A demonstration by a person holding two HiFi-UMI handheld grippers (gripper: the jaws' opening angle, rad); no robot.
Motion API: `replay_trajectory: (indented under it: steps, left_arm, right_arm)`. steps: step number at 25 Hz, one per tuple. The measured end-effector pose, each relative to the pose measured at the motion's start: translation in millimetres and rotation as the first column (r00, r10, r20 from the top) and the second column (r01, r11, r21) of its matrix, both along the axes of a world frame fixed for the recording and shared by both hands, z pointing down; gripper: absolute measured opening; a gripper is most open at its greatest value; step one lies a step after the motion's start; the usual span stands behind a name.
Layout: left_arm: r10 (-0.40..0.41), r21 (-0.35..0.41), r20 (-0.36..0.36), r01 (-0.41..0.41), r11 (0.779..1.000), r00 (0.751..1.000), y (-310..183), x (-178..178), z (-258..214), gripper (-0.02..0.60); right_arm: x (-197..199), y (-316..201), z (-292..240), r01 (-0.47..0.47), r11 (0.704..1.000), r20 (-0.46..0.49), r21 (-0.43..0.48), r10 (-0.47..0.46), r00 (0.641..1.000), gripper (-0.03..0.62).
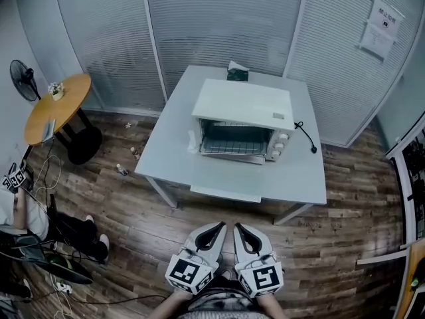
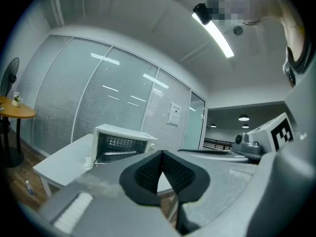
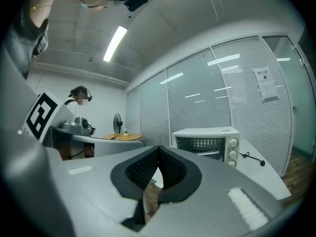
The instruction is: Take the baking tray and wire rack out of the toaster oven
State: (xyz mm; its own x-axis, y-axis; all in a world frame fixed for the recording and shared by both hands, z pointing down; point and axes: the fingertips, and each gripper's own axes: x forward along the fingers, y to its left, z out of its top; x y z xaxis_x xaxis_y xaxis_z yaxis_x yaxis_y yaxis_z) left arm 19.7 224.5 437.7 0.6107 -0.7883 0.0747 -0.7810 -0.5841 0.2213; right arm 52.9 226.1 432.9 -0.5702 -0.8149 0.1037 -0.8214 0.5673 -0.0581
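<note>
A white toaster oven (image 1: 244,119) stands on the white table (image 1: 292,185), its door dropped open toward me. Inside it a wire rack (image 1: 232,140) shows; I cannot make out a baking tray. The same toaster oven (image 2: 121,143) appears far off in the left gripper view, and the toaster oven (image 3: 207,143) is equally distant in the right gripper view. My left gripper (image 1: 216,229) and right gripper (image 1: 239,230) hang side by side over the wooden floor, well short of the table. Both are shut with nothing between the pads.
A round wooden side table (image 1: 56,106) and a black fan (image 1: 25,80) stand at the left. A black power cord (image 1: 305,137) trails off the oven's right side. A seated person (image 1: 20,218) is at the far left. Glass partitions with blinds close off the back.
</note>
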Motion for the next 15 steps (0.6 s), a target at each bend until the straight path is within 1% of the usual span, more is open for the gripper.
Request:
replay_trajectory:
  steps: [6,9,13,15]
  left_arm:
    - [0.057,0.016,0.0,-0.057,0.998,0.998,-62,-7,-4,0.003]
    - [0.073,0.016,0.003,-0.073,0.997,0.997,-89,-14,-5,0.003]
    - [0.102,-0.002,-0.006,-0.102,0.995,0.995,-114,-22,-2,0.003]
    - [0.116,-0.006,0.005,-0.116,0.993,0.993,-122,-25,2,0.003]
  right_arm:
    - [-10,-60,-6,-0.037,0.999,0.009,0.008,0.037,0.999,0.003]
    - [-17,-86,-5,-0.056,0.998,0.012,0.004,0.056,0.998,0.003]
    - [-27,-111,-1,-0.081,0.997,0.001,-0.005,0.081,0.997,0.002]
    - [-31,-120,1,-0.098,0.995,-0.004,-0.009,0.098,0.995,0.002]
